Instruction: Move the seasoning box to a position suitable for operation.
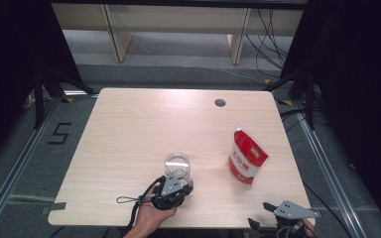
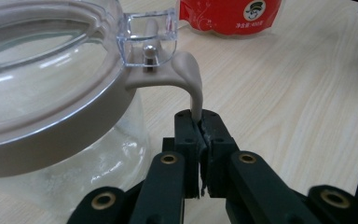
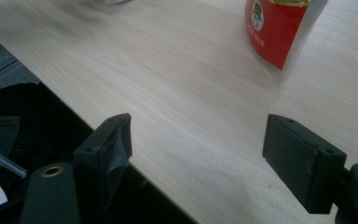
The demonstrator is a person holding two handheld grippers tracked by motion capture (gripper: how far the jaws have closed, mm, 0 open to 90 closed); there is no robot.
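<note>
Left tongs clamped on the handle of the glass jug, near the front of the bench

The jug stands upright on the bench with its beige collar and clear hinged lid piece showing in the left gripper view, and seems to rest on the wood, not lifted. The right tongs hang spread wide over the near bench edge, holding nothing, with the red pouch standing well apart to the right of the jug. As a judgement, the grasp on the jug is done; lifting or steadying it, and any work with the pouch, is left to do
</note>
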